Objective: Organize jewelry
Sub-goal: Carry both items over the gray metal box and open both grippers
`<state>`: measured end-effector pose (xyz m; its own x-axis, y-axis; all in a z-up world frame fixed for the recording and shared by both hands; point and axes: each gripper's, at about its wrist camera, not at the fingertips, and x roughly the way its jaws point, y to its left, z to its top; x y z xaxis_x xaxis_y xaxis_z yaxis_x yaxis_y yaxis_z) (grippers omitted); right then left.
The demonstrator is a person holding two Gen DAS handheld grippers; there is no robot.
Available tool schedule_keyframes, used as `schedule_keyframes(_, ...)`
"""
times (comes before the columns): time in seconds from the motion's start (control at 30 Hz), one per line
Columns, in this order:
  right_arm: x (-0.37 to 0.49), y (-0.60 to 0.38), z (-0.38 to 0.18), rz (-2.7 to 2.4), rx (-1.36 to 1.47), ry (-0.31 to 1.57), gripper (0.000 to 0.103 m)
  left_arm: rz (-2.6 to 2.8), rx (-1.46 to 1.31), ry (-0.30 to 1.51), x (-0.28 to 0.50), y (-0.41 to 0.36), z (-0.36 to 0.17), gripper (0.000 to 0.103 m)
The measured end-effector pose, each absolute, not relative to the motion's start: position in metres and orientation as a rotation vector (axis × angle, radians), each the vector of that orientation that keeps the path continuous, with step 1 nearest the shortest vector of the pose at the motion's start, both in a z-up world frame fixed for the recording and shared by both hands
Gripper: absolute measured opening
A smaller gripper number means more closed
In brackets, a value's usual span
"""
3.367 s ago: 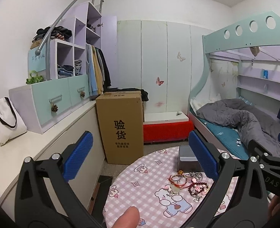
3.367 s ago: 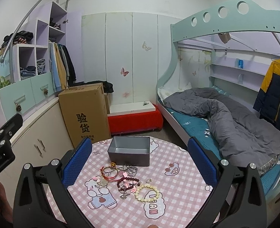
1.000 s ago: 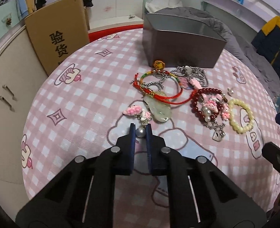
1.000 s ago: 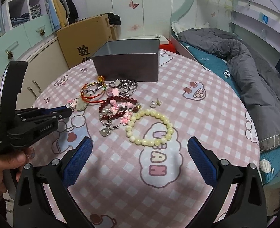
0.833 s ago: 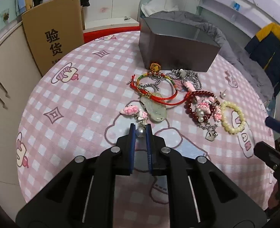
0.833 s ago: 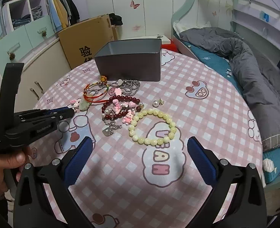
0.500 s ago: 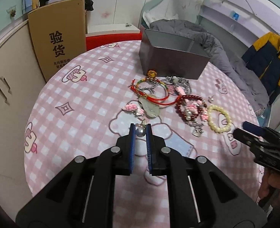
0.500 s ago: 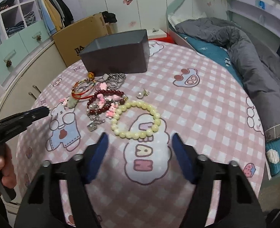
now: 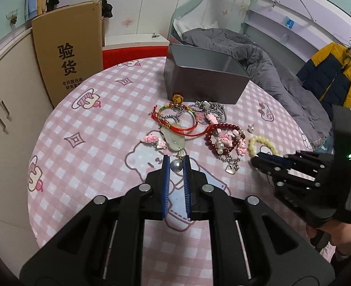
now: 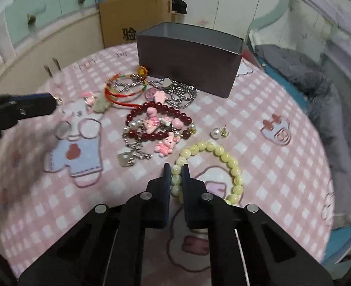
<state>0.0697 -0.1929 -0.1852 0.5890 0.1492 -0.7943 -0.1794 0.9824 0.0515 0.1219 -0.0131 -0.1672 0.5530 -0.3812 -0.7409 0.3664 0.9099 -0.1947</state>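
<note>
On pink checked table (image 9: 92, 131), at left, my left gripper (image 9: 176, 164) pinches grey pearl earring (image 9: 176, 165) between narrow blue pads, lifted just above cloth. In middle lies jewelry heap: red cord bracelet (image 9: 175, 121), dark red bead bracelet (image 10: 158, 121), silver chain (image 10: 182, 95), before grey box (image 10: 189, 57). At right, my right gripper (image 10: 176, 177) clamps on yellow bead bracelet (image 10: 223, 157), which lies flat on table.

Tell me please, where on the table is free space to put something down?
The tablecloth is bare on its cabinet side, left of the red string bracelet, and also right of the cream bead bracelet, toward the bed. Between the grey box and both grippers it is crowded.
</note>
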Motion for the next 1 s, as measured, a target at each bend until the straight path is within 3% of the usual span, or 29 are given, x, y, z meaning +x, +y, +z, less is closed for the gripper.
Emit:
schedule_keyframes(0.3,0.078,-0.228,-0.115,0.343,0.288,0.805,0.008,-0.492,-0.038,0.822,0.137,-0.015,-0.133,0.011)
schedule_keyframes(0.53,0.136,-0.224,-0.048,0.397,0.294,0.675,0.008,-0.569,-0.034,0.774,0.195,-0.053,-0.091,0.011)
schedule_keyframes(0.77,0.202,-0.235,-0.058,0.343,0.301,0.731,0.008,-0.59,0.012,0.855,0.269,-0.099,-0.089,0.011)
schedule_keyframes(0.83,0.21,-0.241,-0.064,0.299,0.313,0.752,0.013,-0.58,0.041,0.892,0.282,-0.108,-0.096,0.012)
schedule_keyframes(0.87,0.213,-0.243,-0.065,0.276,0.311,0.756,0.017,-0.562,0.051,0.9,0.286,-0.111,-0.098,0.016)
schedule_keyframes(0.93,0.213,-0.248,-0.068,0.25,0.308,0.756,0.043,-0.533,0.075,0.898,0.29,-0.113,-0.099,0.064)
schedule_keyframes(0.97,0.212,-0.252,-0.07,0.238,0.325,0.745,0.05,-0.504,0.088,0.864,0.289,-0.112,-0.096,0.092)
schedule_keyframes(1.0,0.21,-0.253,-0.069,0.235,0.333,0.741,0.063,-0.488,0.097,0.835,0.286,-0.111,-0.094,0.097)
